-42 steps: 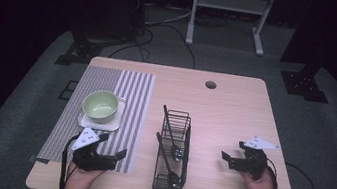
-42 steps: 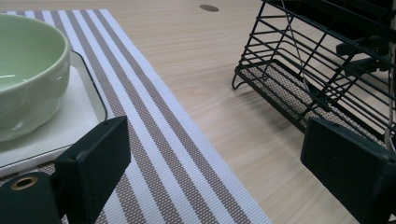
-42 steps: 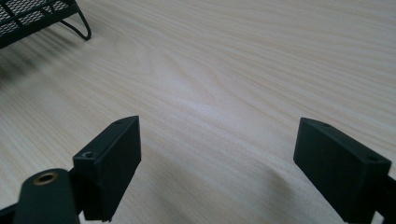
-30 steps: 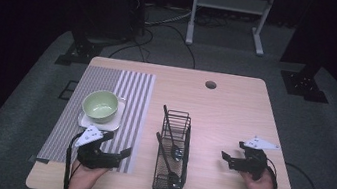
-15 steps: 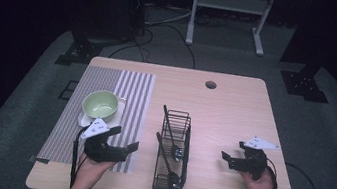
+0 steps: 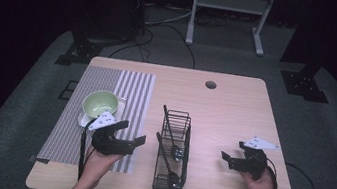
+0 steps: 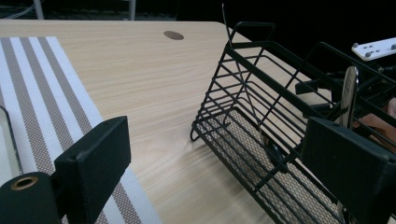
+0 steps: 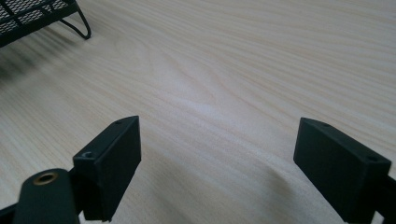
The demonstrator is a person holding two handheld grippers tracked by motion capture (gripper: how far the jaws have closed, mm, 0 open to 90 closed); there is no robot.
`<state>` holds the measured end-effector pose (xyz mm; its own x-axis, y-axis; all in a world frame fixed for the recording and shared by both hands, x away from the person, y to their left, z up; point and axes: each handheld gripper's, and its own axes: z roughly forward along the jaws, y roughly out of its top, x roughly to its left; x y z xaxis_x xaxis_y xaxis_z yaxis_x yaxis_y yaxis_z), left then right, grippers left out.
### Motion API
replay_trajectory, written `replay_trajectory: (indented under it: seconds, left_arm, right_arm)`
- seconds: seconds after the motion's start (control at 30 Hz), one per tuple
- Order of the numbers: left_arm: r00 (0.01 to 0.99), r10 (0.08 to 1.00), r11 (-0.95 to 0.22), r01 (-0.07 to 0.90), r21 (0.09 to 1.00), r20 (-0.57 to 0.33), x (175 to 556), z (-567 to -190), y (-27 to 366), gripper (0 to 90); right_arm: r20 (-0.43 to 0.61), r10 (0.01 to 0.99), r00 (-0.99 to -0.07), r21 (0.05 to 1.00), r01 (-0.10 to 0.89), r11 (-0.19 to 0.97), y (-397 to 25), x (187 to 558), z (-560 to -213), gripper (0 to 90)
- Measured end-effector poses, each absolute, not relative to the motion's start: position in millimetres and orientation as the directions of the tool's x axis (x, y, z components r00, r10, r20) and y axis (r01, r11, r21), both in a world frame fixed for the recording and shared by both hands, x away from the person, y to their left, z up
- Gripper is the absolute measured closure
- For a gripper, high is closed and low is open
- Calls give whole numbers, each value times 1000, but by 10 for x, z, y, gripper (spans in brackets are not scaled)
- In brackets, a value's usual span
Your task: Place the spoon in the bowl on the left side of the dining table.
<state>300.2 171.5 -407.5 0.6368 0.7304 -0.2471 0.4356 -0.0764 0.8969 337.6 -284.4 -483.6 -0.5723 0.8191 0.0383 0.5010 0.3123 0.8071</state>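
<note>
1. Wire basket [image 6: 172, 151], black, stands near the middle of the wooden table [image 6: 235, 109], a little toward the near edge, its long side running near to far.
2. Inside the basket lie dark-handled utensils [image 6: 168, 147]; one handle leans out over the far rim, and spoon bowls show near the middle and at the near end.
3. Left of the basket, the left gripper [image 6: 132, 139] hangs over the near right corner of the striped placemat [image 6: 102, 115], held by the person's left hand [image 6: 95, 162].
4. Its jaws are spread wide with nothing between them, and they point right, toward the basket; in the left gripper view the basket [image 7: 280, 140] sits just ahead, with a metal spoon handle [image 7: 348, 95] standing up by the right jaw.
5. A pale green bowl [image 6: 100, 103] sits on a white plate [image 6: 83, 119] on the placemat, just beyond the left gripper.
6. Right of the basket, well apart from it, the right gripper [image 6: 227, 159] rests low over bare table, held by the right hand [image 6: 259, 181].
7. Its jaws are also spread wide and empty; in the right gripper view the table [image 8: 224, 84] lies between them, and a basket corner [image 8: 42, 16] shows at the far left.
</note>
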Motion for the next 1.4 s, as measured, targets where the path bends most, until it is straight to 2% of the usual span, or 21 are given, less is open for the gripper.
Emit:
replay_trajectory:
  seconds: [1.13, 1.17, 1.2, 1.4]
  left_arm:
    - [644, 700, -27, 455, 890, -309, 3383, -3886, 1439, 85]
    - [649, 694, -26, 457, 889, -313, 3412, -3882, 1428, 86]
    - [655, 687, -23, 453, 891, -315, 3423, -3881, 1425, 128]
    - [651, 687, -20, 459, 888, -322, 3488, -3866, 1398, 135]
  right_arm:
    - [40, 813, -580, 808, 498, 315, -2847, 3376, -4836, 140]
    - [41, 813, -581, 808, 498, 315, -2847, 3376, -4836, 140]
    - [41, 813, -581, 808, 498, 315, -2847, 3376, -4836, 140]
    - [41, 812, -582, 808, 498, 316, -2847, 3377, -4836, 140]
